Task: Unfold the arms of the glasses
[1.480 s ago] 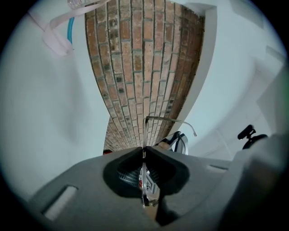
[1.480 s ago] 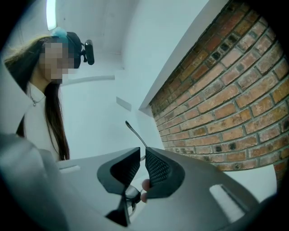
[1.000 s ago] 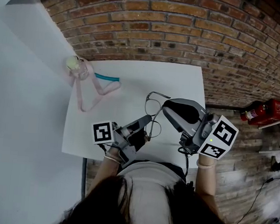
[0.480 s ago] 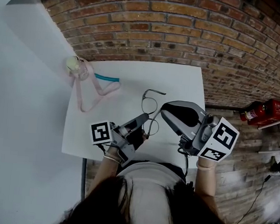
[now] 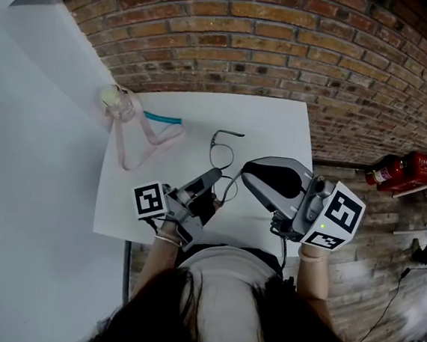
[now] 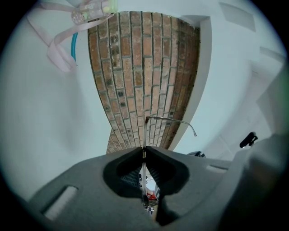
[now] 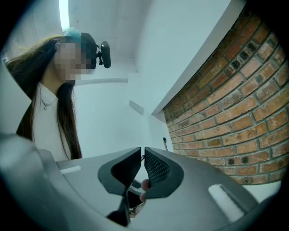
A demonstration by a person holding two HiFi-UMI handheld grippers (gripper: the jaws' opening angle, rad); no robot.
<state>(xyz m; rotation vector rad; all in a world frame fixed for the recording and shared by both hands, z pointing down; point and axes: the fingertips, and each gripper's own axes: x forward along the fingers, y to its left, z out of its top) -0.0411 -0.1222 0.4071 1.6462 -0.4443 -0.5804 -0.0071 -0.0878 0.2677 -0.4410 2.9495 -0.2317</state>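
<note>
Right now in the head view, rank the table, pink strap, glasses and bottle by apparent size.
Largest to smallest:
1. table, far the largest
2. pink strap
3. glasses; close to the strap, whose loop spreads somewhat wider
4. bottle, smallest

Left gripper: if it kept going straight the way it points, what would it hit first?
The left gripper is shut on the glasses, which would travel with it. Past them, its own view shows only the brick wall straight ahead; how far off, I cannot tell.
</note>
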